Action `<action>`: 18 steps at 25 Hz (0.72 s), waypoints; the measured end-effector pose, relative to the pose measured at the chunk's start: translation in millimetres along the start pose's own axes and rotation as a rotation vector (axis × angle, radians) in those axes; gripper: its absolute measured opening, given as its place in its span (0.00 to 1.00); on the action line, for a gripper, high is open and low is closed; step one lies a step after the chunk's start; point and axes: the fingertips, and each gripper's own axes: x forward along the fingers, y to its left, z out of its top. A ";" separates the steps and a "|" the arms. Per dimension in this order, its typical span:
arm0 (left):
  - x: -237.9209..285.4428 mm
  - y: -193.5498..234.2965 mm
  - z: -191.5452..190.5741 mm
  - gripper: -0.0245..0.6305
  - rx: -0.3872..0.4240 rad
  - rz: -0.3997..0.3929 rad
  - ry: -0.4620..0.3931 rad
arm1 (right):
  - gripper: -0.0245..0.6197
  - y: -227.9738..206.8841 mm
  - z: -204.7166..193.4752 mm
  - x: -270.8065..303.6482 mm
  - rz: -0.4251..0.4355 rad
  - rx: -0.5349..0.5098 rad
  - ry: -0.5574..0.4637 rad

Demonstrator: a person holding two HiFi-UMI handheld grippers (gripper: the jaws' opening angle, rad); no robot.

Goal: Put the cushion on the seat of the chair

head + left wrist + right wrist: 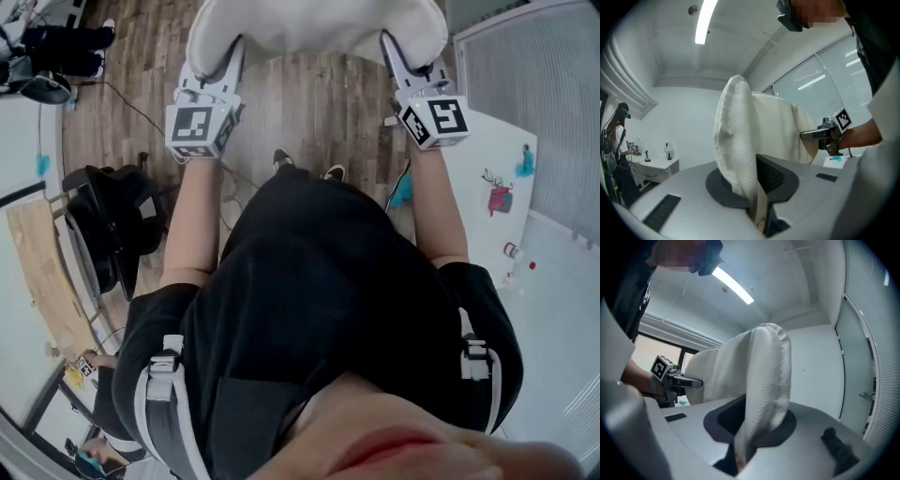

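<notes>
Left gripper clamped tight on cushion edge, fabric pinched between jaws. Right gripper likewise bit down on opposite edge. White cushion hung up in air between both grippers, ahead of person's torso, over wooden floor. Black chair stood well apart at person's left. White table at right carried small items.

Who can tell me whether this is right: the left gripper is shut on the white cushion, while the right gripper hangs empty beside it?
The right gripper is not empty: the right gripper view shows it shut on the white cushion too. The left gripper is shut on the cushion, as stated.
</notes>
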 end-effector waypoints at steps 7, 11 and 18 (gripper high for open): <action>-4.0 23.6 -1.5 0.13 -0.004 0.002 -0.004 | 0.13 13.3 3.3 19.6 0.006 -0.004 0.004; -1.5 42.2 -5.4 0.13 -0.009 -0.007 -0.005 | 0.13 19.6 3.6 36.6 0.006 -0.004 0.013; 0.2 76.2 -14.3 0.13 -0.021 -0.029 -0.004 | 0.13 34.0 3.8 65.4 -0.001 -0.010 0.033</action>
